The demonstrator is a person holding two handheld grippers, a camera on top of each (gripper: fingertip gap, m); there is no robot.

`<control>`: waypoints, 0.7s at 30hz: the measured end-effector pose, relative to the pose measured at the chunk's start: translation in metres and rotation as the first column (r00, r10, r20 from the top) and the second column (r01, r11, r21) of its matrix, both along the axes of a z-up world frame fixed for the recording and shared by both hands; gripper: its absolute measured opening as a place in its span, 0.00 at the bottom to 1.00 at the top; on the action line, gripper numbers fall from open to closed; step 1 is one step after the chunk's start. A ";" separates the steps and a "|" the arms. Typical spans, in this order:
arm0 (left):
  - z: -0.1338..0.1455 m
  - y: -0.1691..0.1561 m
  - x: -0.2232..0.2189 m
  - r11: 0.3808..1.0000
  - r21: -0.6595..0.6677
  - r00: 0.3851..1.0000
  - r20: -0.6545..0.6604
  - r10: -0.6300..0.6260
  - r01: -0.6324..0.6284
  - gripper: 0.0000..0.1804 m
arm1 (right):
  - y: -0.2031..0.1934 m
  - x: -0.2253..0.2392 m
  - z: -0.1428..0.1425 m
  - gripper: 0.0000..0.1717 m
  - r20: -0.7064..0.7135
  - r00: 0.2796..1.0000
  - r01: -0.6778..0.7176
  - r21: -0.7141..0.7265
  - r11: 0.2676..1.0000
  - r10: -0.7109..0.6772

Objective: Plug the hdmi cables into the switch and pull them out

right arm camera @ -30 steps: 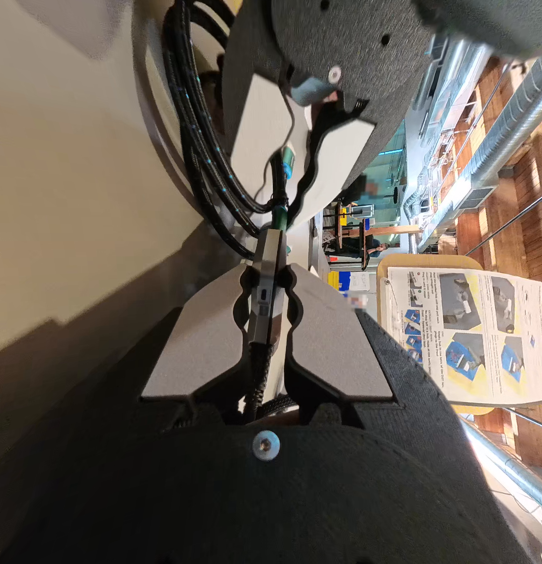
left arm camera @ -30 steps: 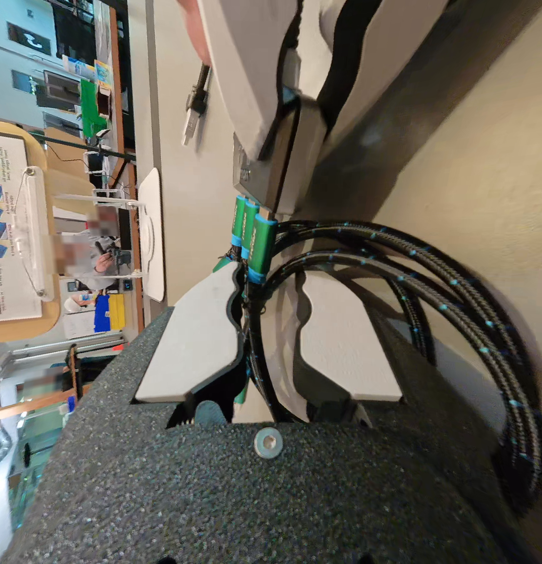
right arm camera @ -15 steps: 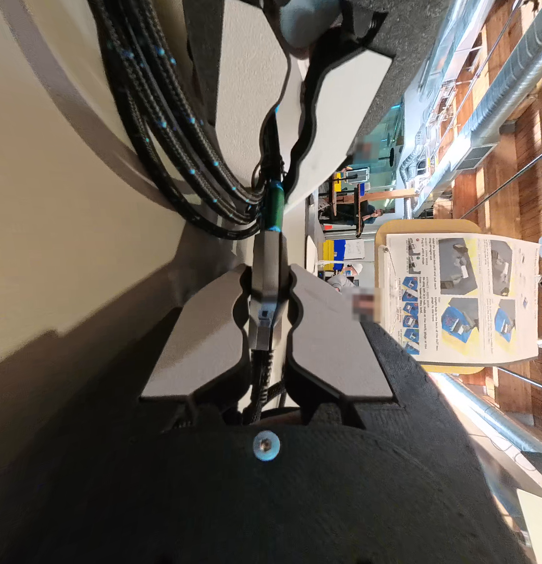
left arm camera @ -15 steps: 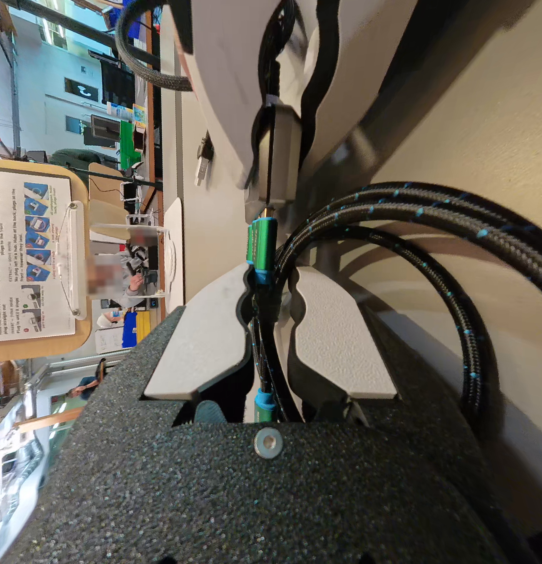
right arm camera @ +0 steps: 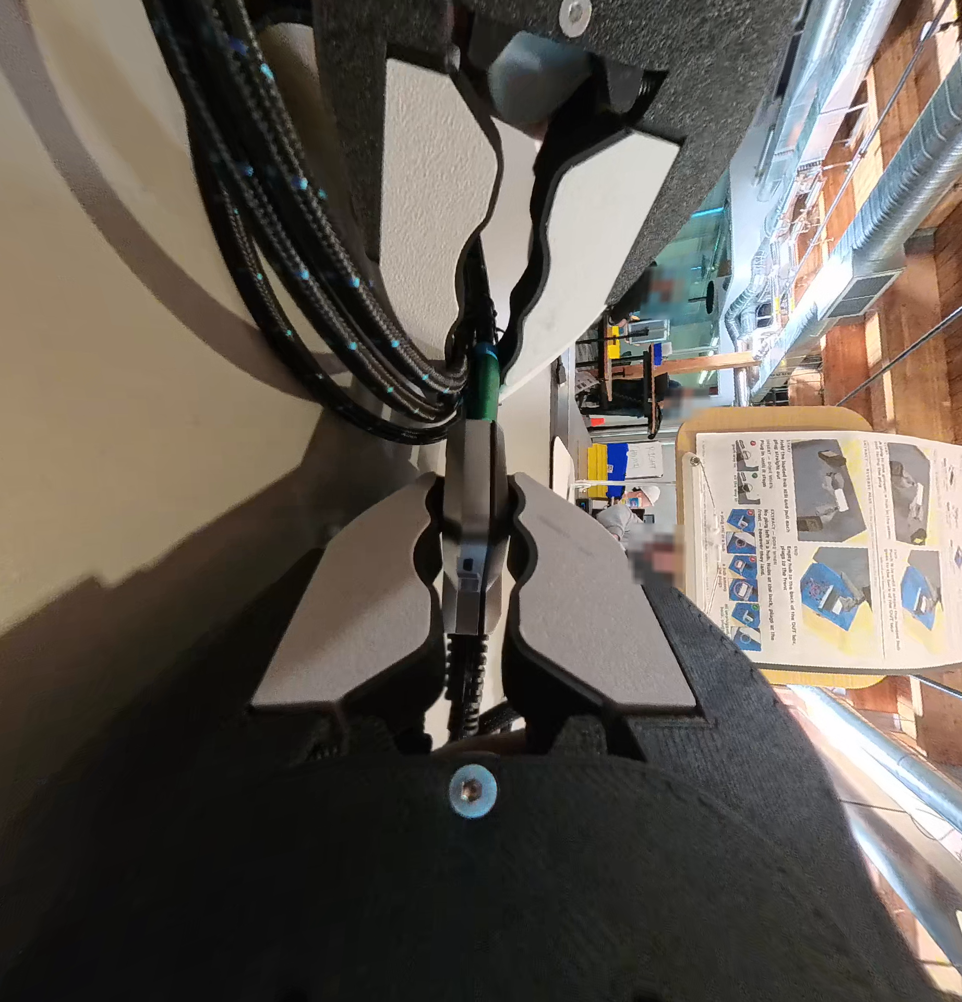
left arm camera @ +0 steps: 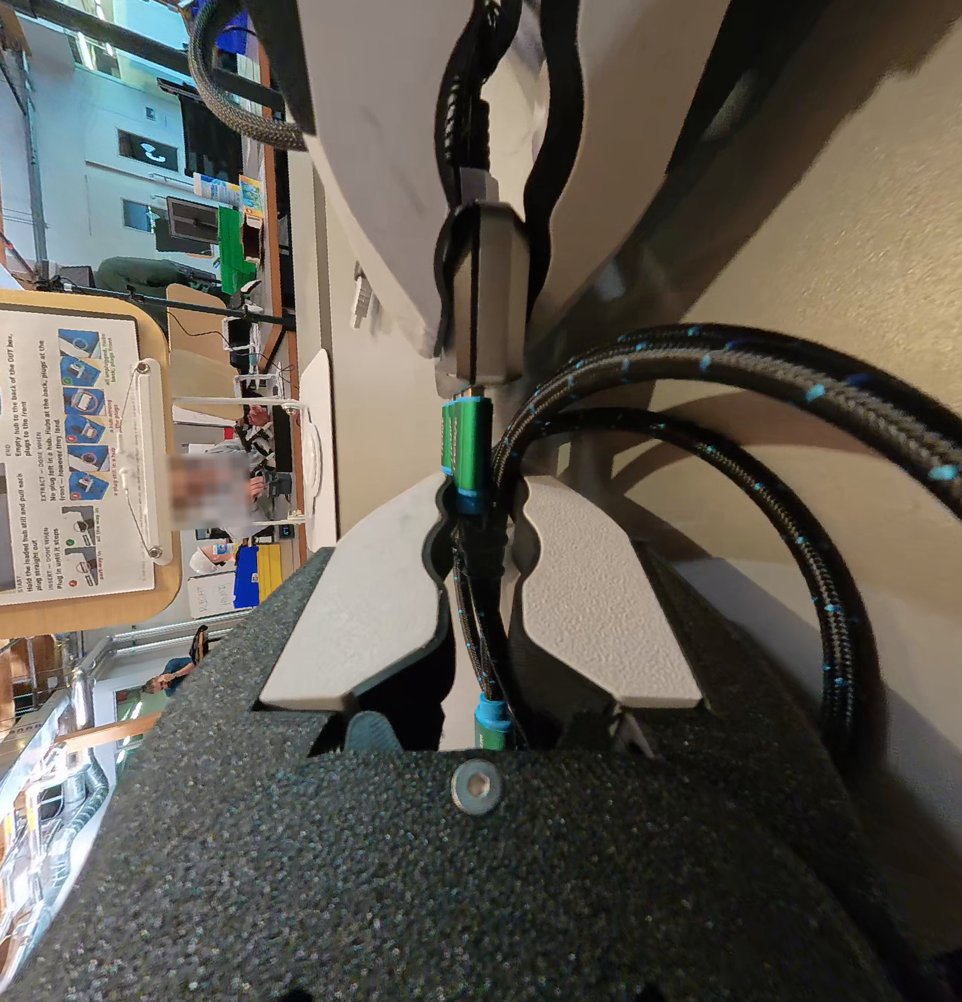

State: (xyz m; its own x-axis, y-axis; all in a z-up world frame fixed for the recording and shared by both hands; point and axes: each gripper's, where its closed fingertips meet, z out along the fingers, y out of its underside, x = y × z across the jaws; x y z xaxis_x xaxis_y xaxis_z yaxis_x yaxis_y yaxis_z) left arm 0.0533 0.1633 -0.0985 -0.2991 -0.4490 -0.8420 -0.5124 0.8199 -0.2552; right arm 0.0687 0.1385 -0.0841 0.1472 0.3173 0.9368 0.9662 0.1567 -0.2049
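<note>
A beige counter fills both views, a busy workshop beyond. The left gripper jaws pinch black braided cables beneath green plugs; the right gripper jaws pinch a grey hub.

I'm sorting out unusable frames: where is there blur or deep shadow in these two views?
Left wrist view: the braided cable loop and grey hub are motion-smeared, the green plugs sharper. Right wrist view: the gripper body is nearly black in shadow, the instruction sheet softly blurred.

Both hand-held grippers clamped
</note>
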 end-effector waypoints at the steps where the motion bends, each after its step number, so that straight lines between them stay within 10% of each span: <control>1: 0.000 -0.001 0.000 1.000 -0.002 1.000 0.004 -0.007 0.007 0.10 | 0.000 0.000 0.001 0.11 -0.009 1.000 -0.006 -0.001 1.000 0.006; 21: 0.001 0.003 -0.002 0.995 -0.094 0.999 0.030 -0.014 0.016 0.11 | 0.000 0.024 0.000 0.13 0.032 0.995 0.096 0.032 0.995 -0.097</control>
